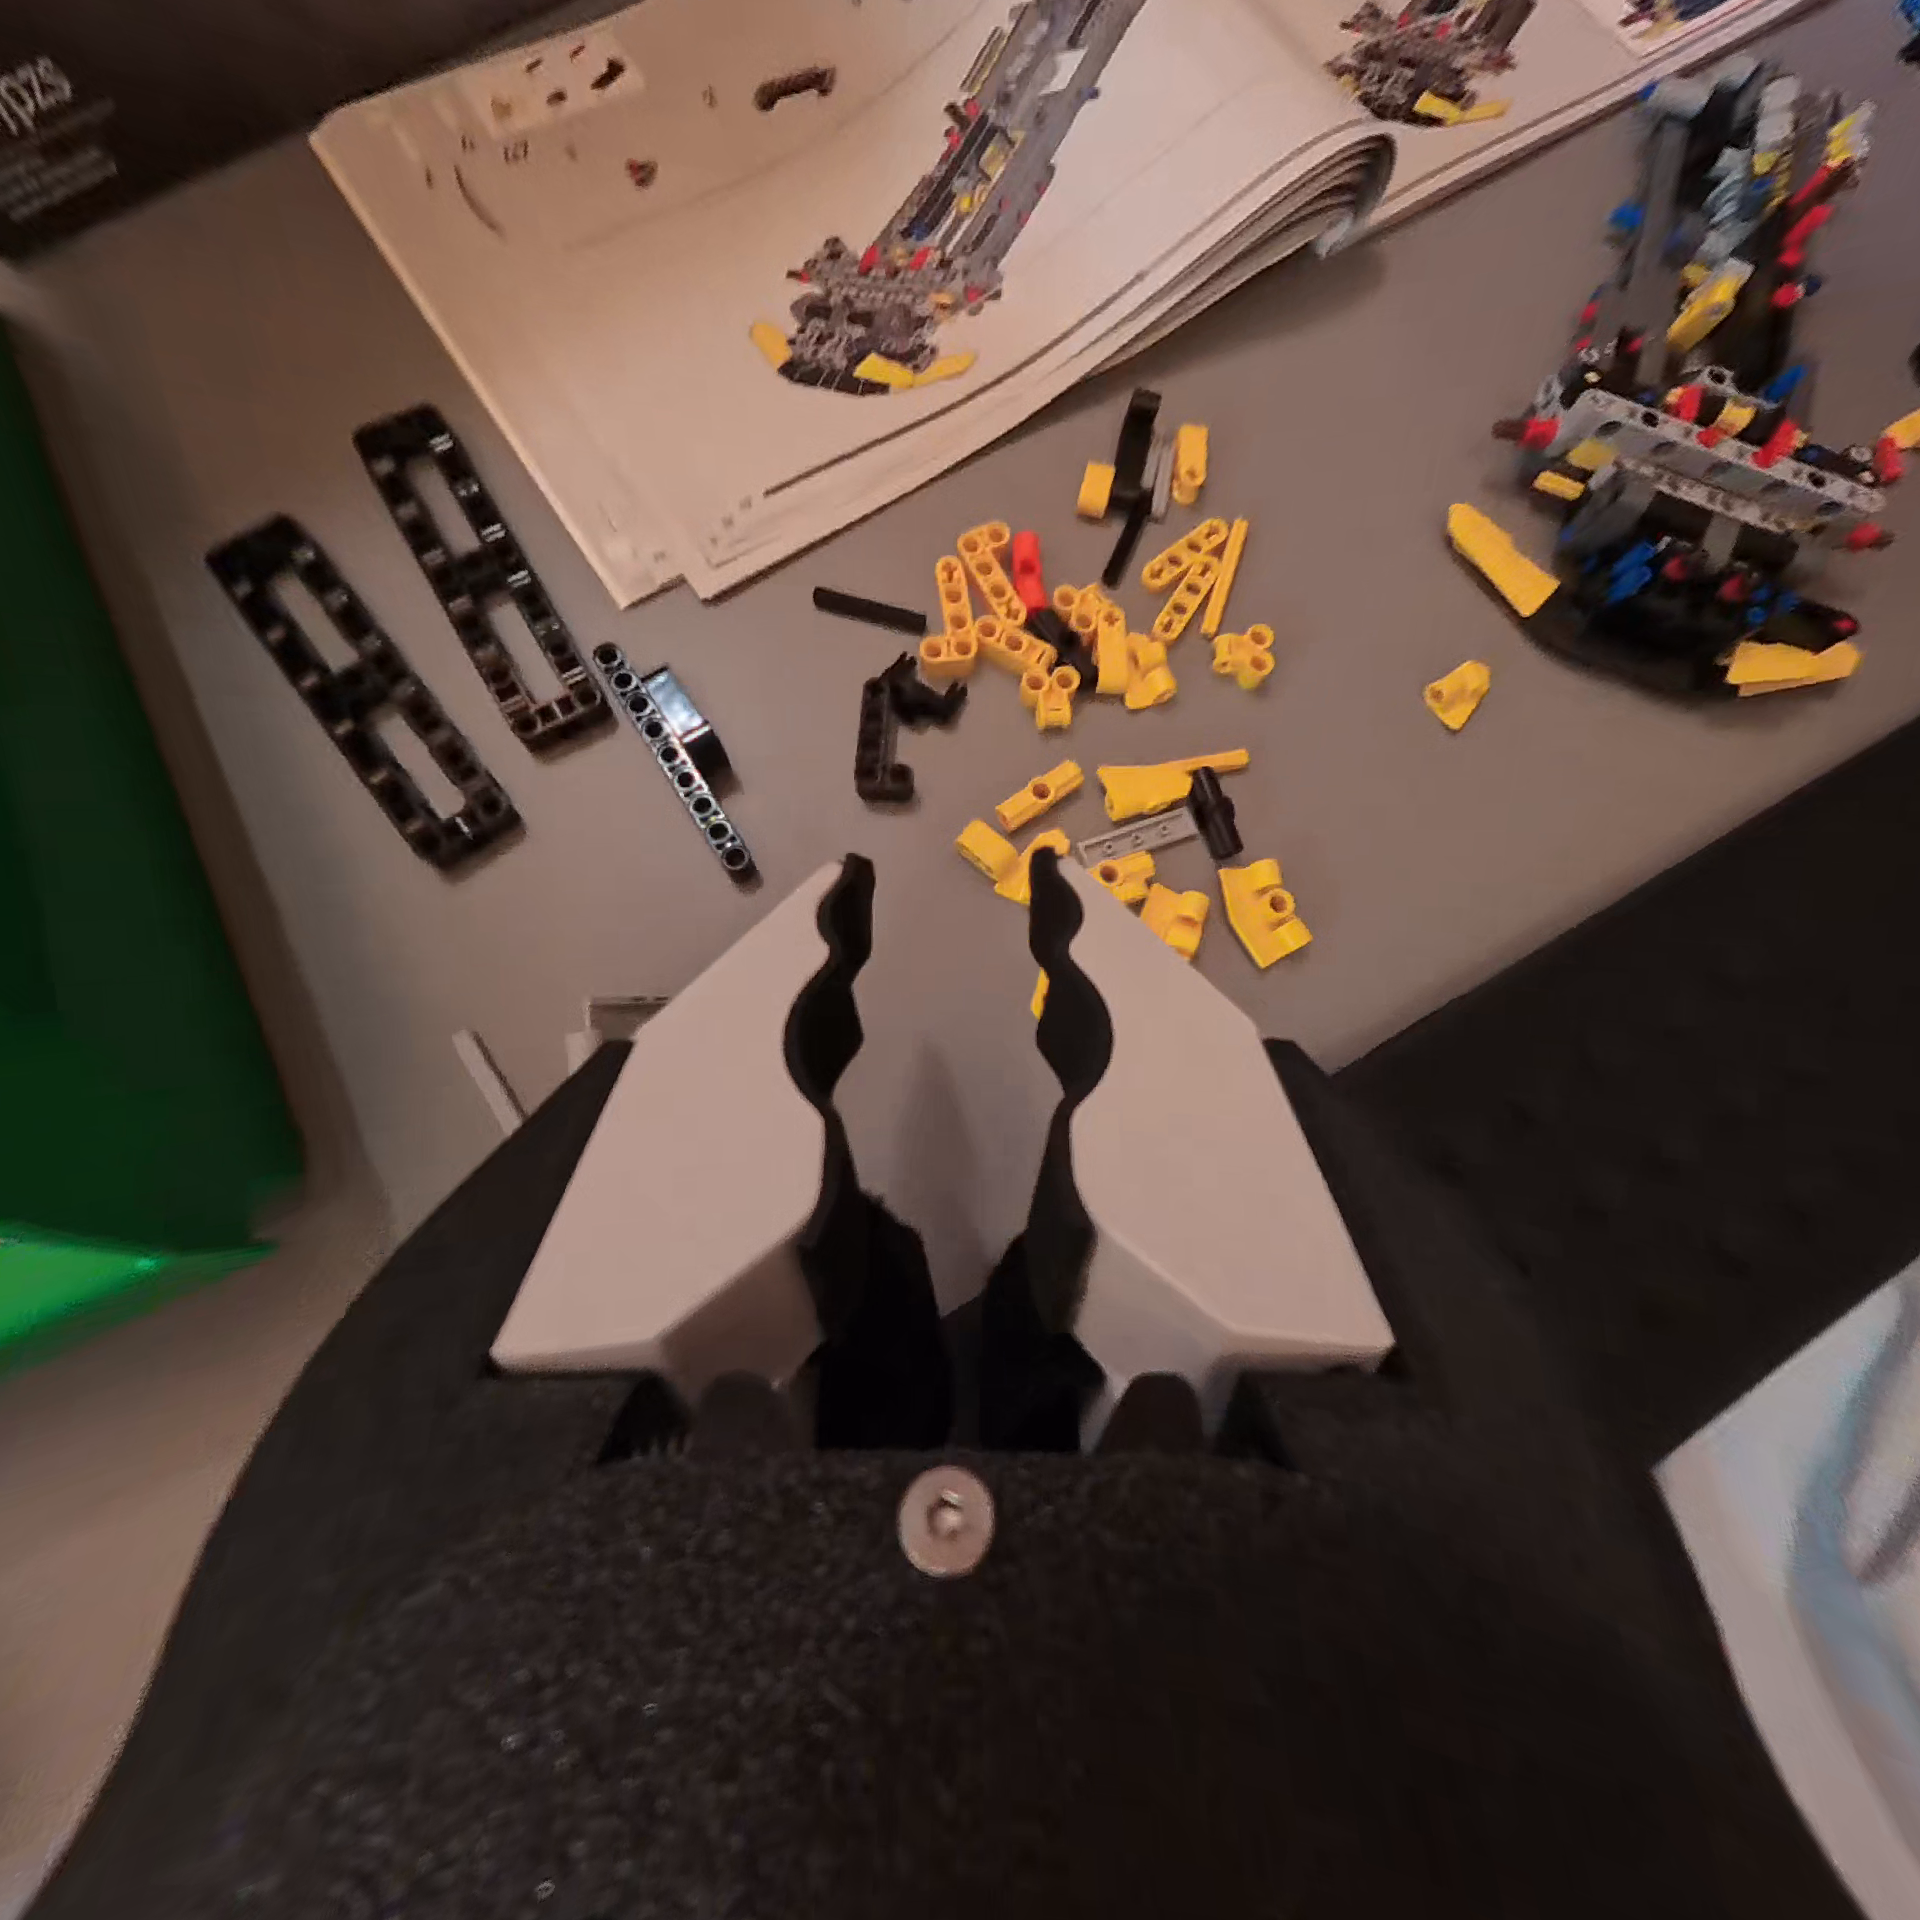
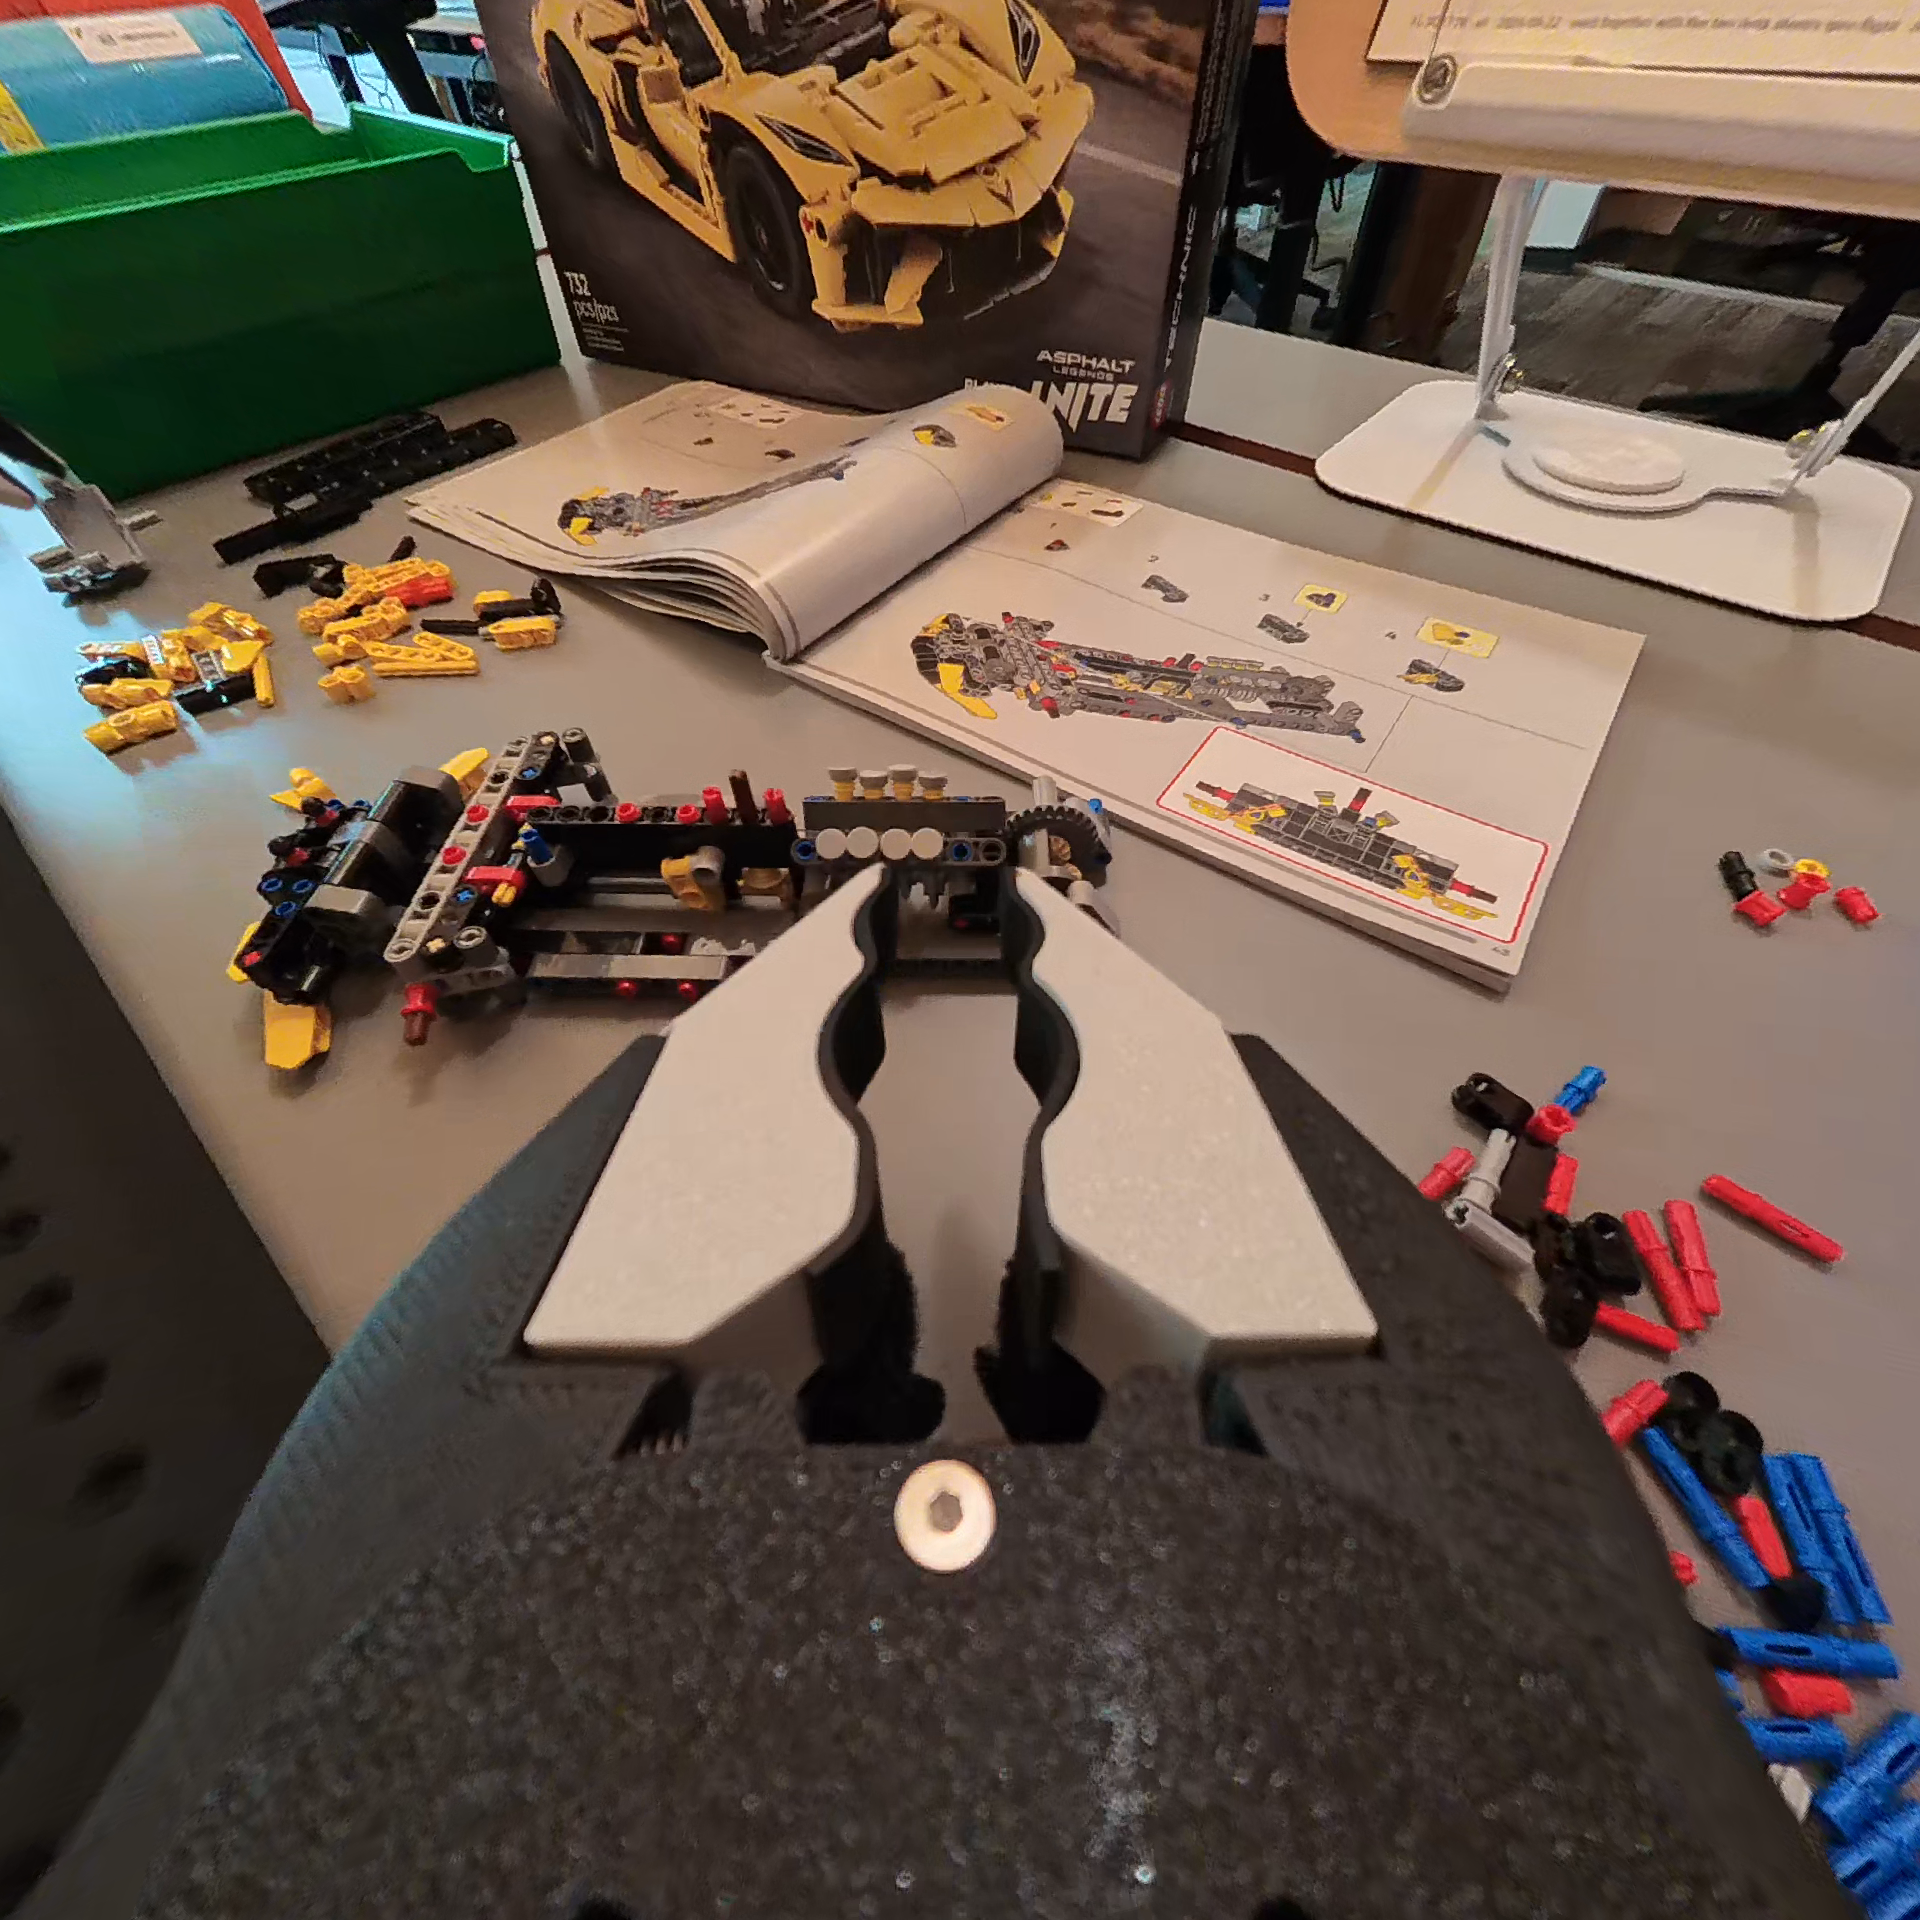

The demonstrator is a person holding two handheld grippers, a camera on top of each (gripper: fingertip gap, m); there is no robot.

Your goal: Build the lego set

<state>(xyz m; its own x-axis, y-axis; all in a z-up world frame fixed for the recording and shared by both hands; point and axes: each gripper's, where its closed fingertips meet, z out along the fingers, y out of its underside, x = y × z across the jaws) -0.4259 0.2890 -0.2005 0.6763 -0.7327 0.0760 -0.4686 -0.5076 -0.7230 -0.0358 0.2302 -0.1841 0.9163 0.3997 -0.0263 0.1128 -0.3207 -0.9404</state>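
Note:
The half-built car chassis (image 2: 623, 883) lies on the grey table, black and grey with red, blue and yellow parts; it also shows at the right of the left wrist view (image 1: 1704, 416). My right gripper (image 2: 948, 883) is open and empty, its tips at the chassis's near side by the grey gear end. My left gripper (image 1: 951, 878) is open and empty, hovering over the near edge of a pile of loose yellow and black pieces (image 1: 1101, 634). Two black frame pieces (image 1: 416, 623) and a black beam (image 1: 675, 758) lie to its left. The other gripper (image 2: 83, 540) shows far left.
The open instruction booklet (image 2: 1039, 644) lies behind the chassis, the set's box (image 2: 883, 208) and a green bin (image 2: 239, 270) beyond. Red, blue and black pins (image 2: 1621, 1247) lie scattered at the right. A white stand (image 2: 1610, 499) sits at back right. The tips of one gripper are about 40 cm away from the tips of the other.

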